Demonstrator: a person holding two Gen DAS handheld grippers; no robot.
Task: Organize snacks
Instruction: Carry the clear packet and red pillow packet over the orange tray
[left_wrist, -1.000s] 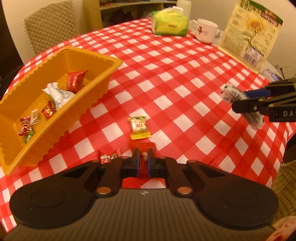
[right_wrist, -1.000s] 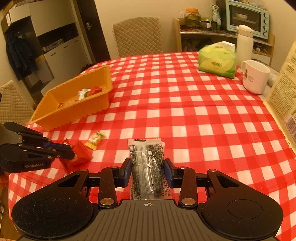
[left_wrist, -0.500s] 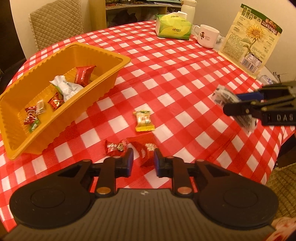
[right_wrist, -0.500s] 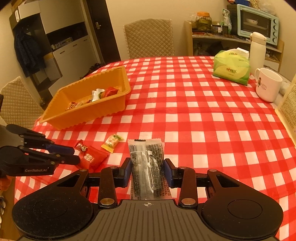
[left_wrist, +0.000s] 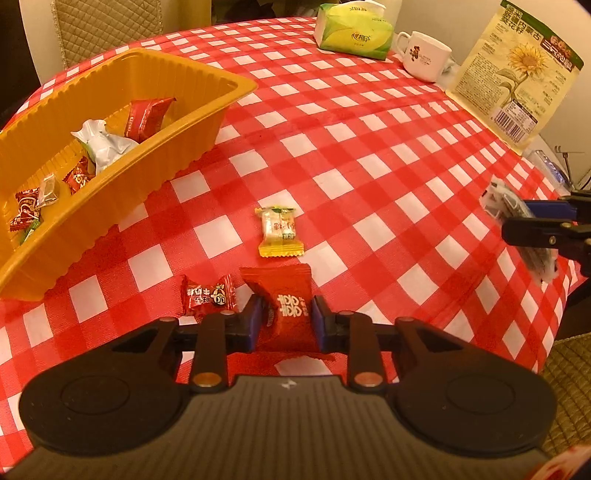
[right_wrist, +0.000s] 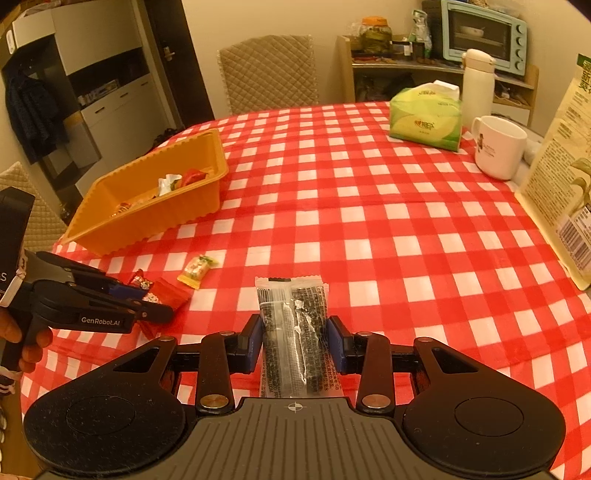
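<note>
Two packets in play: left gripper (left_wrist: 287, 318), lower than a second ago, jaws closing about the red packet (left_wrist: 286, 308) on the surface, right gripper (right_wrist: 294, 341) unmoved, pinching the black sachet (right_wrist: 295, 332); tray (left_wrist: 207, 110) run likely next.

Warm, dim amber indoor light; both views sharp at centre, fisheye-bent with dark vignetted corners.

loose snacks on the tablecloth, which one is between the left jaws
The large red packet, between the closing jaws of the left gripper. The small red candy and the yellow-edged candy lie clear.
</note>
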